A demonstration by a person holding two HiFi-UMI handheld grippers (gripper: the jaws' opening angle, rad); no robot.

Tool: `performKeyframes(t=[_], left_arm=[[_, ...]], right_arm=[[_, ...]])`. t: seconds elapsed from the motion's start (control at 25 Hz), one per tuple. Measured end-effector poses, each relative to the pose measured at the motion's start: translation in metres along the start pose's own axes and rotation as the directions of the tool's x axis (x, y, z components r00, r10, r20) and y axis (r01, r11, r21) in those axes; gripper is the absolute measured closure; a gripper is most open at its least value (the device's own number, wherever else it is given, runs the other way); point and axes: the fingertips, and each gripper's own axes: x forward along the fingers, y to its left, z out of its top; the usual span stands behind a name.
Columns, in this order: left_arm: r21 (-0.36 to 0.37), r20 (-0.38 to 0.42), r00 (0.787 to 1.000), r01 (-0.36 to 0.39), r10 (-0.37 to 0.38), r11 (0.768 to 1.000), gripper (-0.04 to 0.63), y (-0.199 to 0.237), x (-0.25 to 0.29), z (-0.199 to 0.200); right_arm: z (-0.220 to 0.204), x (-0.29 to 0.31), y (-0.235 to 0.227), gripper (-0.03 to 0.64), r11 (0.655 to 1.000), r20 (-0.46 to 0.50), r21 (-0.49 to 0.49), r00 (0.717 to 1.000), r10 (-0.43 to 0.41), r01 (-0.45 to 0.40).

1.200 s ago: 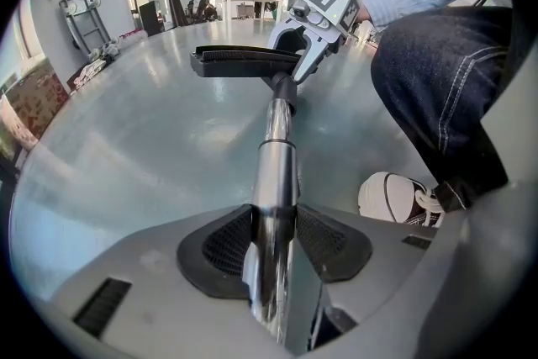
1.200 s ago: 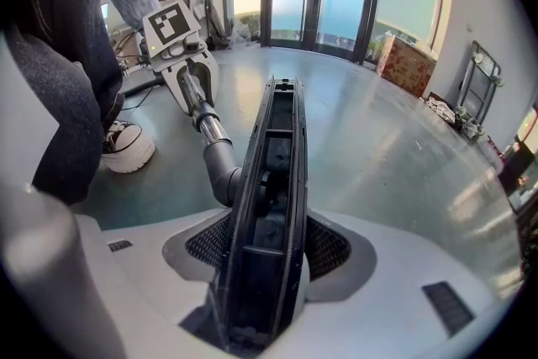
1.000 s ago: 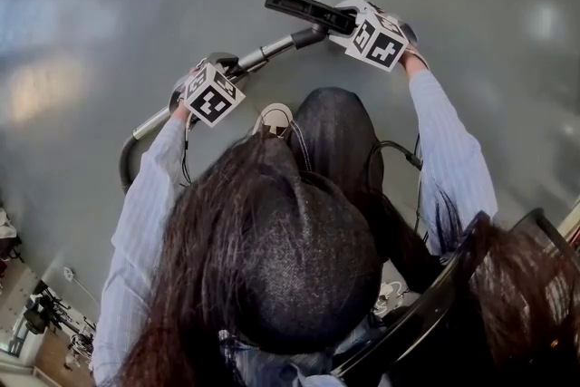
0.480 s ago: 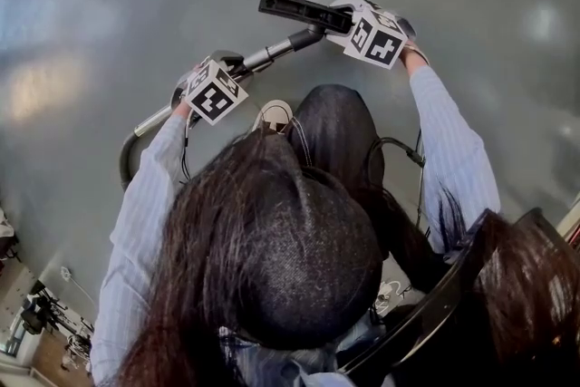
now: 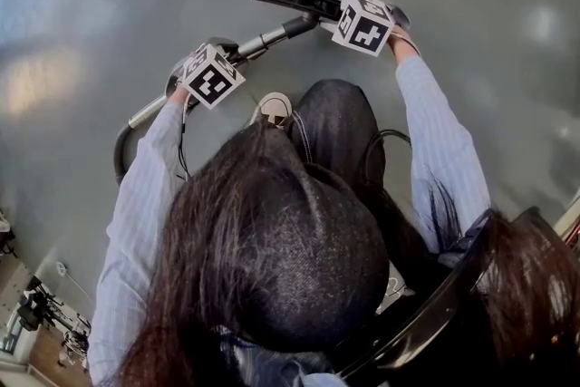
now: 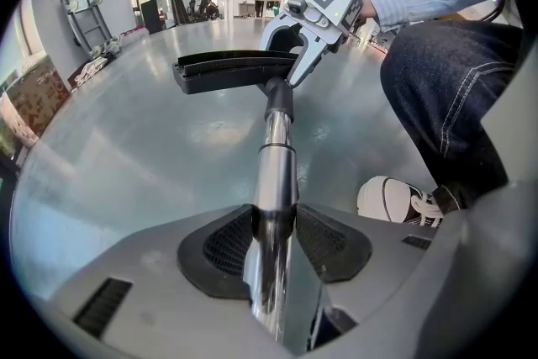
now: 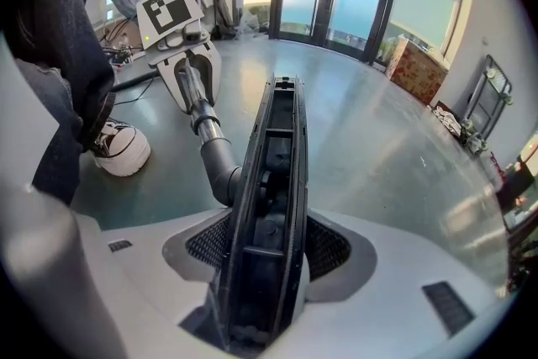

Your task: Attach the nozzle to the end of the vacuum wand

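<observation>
1. While the joint can't be confirmed as locked, the left gripper (image 6: 271, 241) is clamped on the chrome vacuum wand (image 6: 275, 172), and the tube runs straight out ahead of its jaws.
2. The right gripper (image 7: 262, 265) is clamped across the black floor nozzle (image 7: 271, 197), which sits edge-on between its jaws. The nozzle's elbow neck (image 7: 220, 168) meets the wand end just ahead and left of them.
3. Risks:
   - An off-axis push could cock or jam the neck on the tube.
   - The smooth chrome may slide through the left pads.
   - The nozzle may twist in the right grip.
4. Around:
   - A white sneaker (image 6: 395, 202) and a jeans leg (image 6: 445, 88) are close to the right of the left gripper, beside the wand.
   - A black cable (image 7: 126, 82) lies on the floor far left of the right gripper.
   - Nothing blocks the joint itself.
</observation>
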Motion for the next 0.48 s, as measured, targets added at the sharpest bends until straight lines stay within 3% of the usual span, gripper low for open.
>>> performKeyframes(t=[0.32,0.4,0.48], left_arm=[[-0.008,-0.021,1.000,-0.014,0.014,1.000,0.430,-0.002,0.000,0.007],[-0.026,0.025,0.999,-0.030,0.031,0.999,0.430,0.000,-0.003,0.014],[-0.141,0.155,0.985,-0.051,0.073,0.989,0.453,0.009,-0.016,0.037]], right_arm=[[0.001,0.000,-0.001,0.370,1.000,-0.050,0.024,0.999,0.009,-0.008],[0.001,0.001,-0.001,0.370,1.000,-0.071,0.027,0.997,-0.005,0.007],[-0.002,0.003,-0.001,0.368,0.999,-0.102,0.041,0.994,-0.025,0.029]])
